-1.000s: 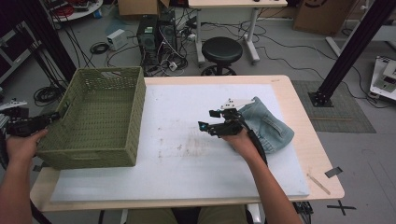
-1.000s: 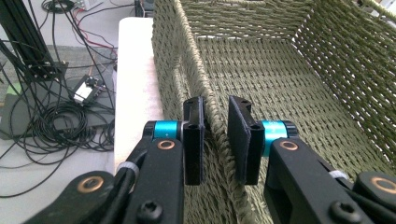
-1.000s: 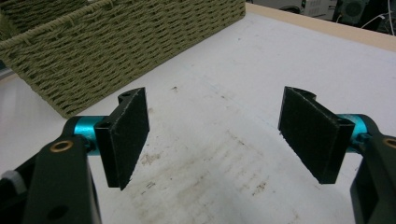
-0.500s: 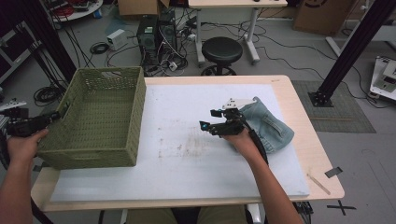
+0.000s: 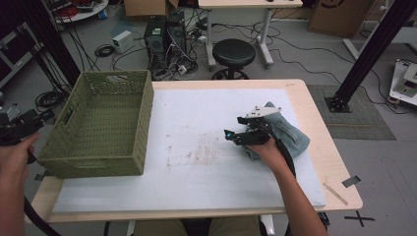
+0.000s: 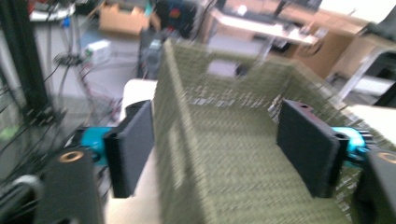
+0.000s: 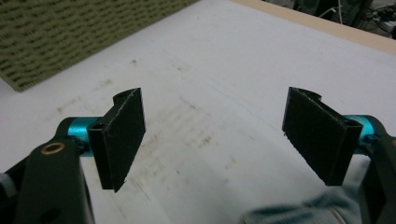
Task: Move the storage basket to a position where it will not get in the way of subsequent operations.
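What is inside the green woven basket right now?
The basket shows only its bare woven floor and walls in the high view. The strip of floor just behind its near wall is hidden, so something flat lying there cannot be ruled out.

A green woven basket [image 5: 101,123] sits at the left end of the table's white mat [image 5: 196,147]. Left of the basket, off the table edge, a hand holds the left gripper [image 5: 19,129] level with the basket's left wall. Well to the right of the basket, the right gripper [image 5: 235,129] points back toward it, just above the mat, with folded denim [image 5: 290,135] on its far side
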Demonstrator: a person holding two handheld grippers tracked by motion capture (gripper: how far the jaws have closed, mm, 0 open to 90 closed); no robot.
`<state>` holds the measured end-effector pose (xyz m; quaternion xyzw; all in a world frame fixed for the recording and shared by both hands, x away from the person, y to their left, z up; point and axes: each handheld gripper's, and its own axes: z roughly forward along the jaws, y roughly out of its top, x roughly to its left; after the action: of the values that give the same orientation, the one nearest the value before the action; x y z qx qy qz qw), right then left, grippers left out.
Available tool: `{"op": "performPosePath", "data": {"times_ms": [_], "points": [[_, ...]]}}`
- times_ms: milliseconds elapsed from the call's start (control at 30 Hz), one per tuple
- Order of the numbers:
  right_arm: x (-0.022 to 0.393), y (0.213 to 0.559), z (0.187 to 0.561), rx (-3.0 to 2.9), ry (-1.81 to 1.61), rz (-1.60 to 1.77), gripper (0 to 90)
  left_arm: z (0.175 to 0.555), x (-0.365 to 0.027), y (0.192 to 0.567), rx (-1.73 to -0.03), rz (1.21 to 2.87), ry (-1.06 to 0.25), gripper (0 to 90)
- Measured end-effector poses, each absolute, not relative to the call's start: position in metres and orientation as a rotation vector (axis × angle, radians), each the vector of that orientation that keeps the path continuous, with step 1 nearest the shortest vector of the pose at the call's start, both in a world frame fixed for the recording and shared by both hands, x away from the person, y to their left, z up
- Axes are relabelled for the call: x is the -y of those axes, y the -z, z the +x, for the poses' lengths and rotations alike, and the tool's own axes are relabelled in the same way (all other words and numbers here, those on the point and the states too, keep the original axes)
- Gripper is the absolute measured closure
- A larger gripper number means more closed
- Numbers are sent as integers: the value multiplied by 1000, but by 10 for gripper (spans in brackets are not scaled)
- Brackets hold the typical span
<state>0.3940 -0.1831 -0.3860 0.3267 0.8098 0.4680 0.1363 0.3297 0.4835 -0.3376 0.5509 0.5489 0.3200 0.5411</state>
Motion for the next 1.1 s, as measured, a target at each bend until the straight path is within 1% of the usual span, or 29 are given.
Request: {"op": "performPosePath", "data": {"times_ms": [267, 500, 867, 1100], "points": [[207, 382, 388, -2319, -1343, 962, 210, 326, -444, 309, -1107, 1354, -757, 244], [226, 380, 383, -2308, -1327, 984, 209, 329, -389, 296, -976, 1386, -710, 244], [261, 373, 373, -2239, -1305, 989, 209, 352, -287, 302, -876, 1502, -628, 244], [277, 375, 373, -2229, -1291, 1028, 209, 364, -231, 306, -808, 1520, -549, 243]]}}
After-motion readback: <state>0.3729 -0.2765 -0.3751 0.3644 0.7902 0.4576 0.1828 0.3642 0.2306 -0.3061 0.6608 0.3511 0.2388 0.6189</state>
